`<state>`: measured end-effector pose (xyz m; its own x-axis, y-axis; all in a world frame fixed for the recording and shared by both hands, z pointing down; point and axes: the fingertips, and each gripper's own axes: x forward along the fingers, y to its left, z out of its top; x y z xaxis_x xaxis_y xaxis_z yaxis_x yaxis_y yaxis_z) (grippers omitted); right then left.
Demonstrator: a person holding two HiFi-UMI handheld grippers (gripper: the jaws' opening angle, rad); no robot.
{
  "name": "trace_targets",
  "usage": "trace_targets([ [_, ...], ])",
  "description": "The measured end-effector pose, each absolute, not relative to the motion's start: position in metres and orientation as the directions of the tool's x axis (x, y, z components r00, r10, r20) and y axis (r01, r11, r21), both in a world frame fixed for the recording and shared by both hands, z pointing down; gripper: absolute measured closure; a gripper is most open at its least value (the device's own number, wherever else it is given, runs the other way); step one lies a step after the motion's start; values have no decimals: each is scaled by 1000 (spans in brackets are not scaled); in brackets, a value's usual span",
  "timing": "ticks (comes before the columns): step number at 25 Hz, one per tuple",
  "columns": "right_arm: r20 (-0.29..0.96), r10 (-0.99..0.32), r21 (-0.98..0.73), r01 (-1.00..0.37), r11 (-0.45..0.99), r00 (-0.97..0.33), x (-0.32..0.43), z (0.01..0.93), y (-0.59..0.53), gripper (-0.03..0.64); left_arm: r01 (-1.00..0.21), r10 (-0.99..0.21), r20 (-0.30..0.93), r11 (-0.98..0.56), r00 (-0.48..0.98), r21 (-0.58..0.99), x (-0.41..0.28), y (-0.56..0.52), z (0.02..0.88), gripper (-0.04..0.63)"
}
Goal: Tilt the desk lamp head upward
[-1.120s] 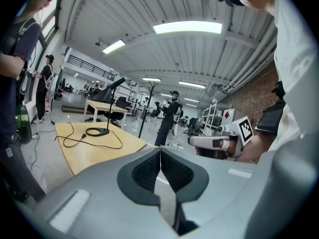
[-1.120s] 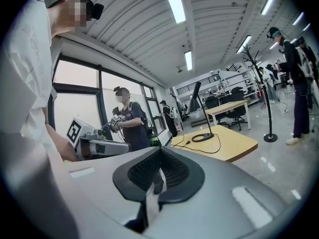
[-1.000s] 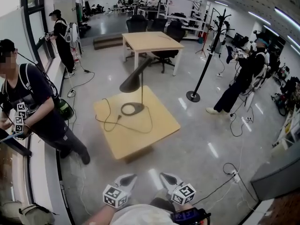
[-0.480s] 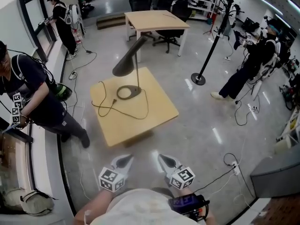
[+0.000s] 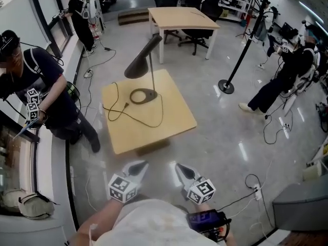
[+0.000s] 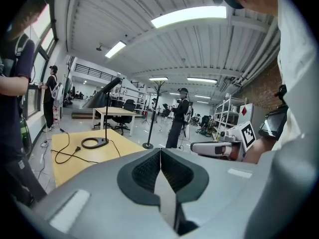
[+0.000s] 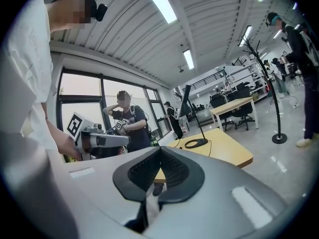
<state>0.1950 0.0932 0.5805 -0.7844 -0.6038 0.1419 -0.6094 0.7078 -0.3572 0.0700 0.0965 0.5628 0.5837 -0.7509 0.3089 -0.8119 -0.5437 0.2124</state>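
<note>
A dark desk lamp (image 5: 150,70) stands on a low square wooden table (image 5: 169,124), its ring base (image 5: 143,96) on the tabletop and its cone head (image 5: 142,59) tilted down to the left. A black cord (image 5: 123,111) trails from the base across the table. My left gripper (image 5: 140,165) and right gripper (image 5: 179,167) hang shut and empty close to my body, well short of the table's near edge. The lamp (image 6: 105,114) appears far off in the left gripper view, and the lamp (image 7: 192,114) likewise in the right gripper view. Both grippers' jaws are pressed together.
A person (image 5: 46,94) with grippers stands left of the table by the window ledge. A taller table (image 5: 183,18) with office chairs stands behind. A coat stand (image 5: 243,53) and another person (image 5: 286,73) are at the right. Cables lie on the floor (image 5: 241,142).
The view has shifted: the table and lamp now sit slightly nearer and more to the right in the head view. Both grippers stay shut near my body.
</note>
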Motion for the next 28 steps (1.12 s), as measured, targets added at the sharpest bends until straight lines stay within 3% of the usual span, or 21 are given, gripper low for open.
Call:
trace_targets([
  [11,120,-555,-354,-558,751,-823,213,586,68,604,-861,-805,306,-467,509,204,83,78,560,591],
  [22,116,-553,-362,-554,750,-825,195,589,26,604,-859,-802,311,-463,511,219,68,40,570,591],
  [28,160,-583,-326,-600,731,-797,197,581,-4,604,-829,-791,256,-506,556,239,69,-6,565,591],
])
